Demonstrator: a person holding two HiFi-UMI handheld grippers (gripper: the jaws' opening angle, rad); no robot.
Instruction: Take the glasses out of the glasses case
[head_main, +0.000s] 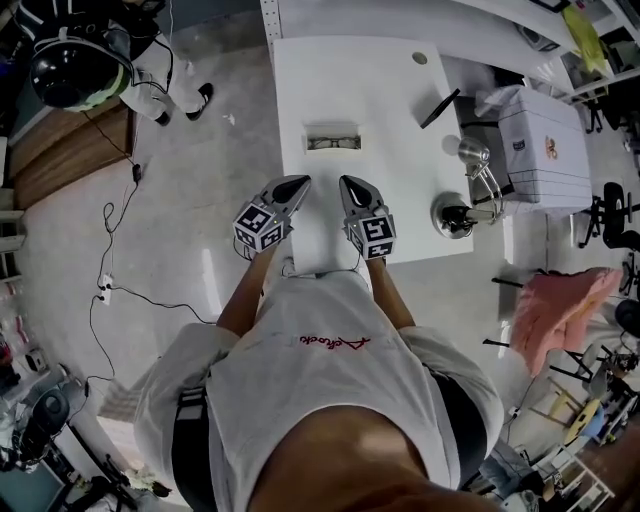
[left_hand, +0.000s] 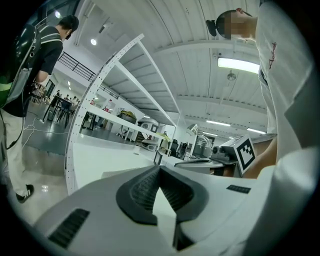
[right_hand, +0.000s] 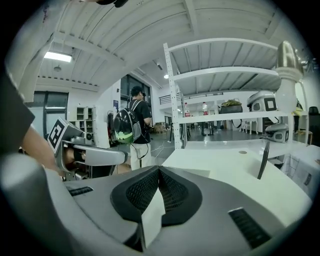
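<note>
**Near edge of the white table (head_main: 385, 85):** left gripper (head_main: 297, 185) and right gripper (head_main: 350, 184), side by side without touching, tips aimed toward mid-table. Jaws of both pressed together, ribbed pads meeting at the tip, nothing between them. Judged a posture of readiness, with no hold needed yet and an opening required before any grasp. Paired stance probably meant to divide the work, one to steady, the other to lift.

**Right near corner of the table:** desk lamp (head_main: 462, 205), well clear of the working line.

**Mid-table, well beyond both tips and untouched:** glasses case (head_main: 332, 129), a shallow pale oblong lying flat, long side across the table, apparently open on top. Inside it, glasses (head_main: 332, 143): thin dark frame, two lenses side by side. Temples folded or not, too small to tell. Removal judged not yet begun.

**Farther, toward the table's right edge:** black stick (head_main: 440, 108), set aslant, apart from the case.
</note>
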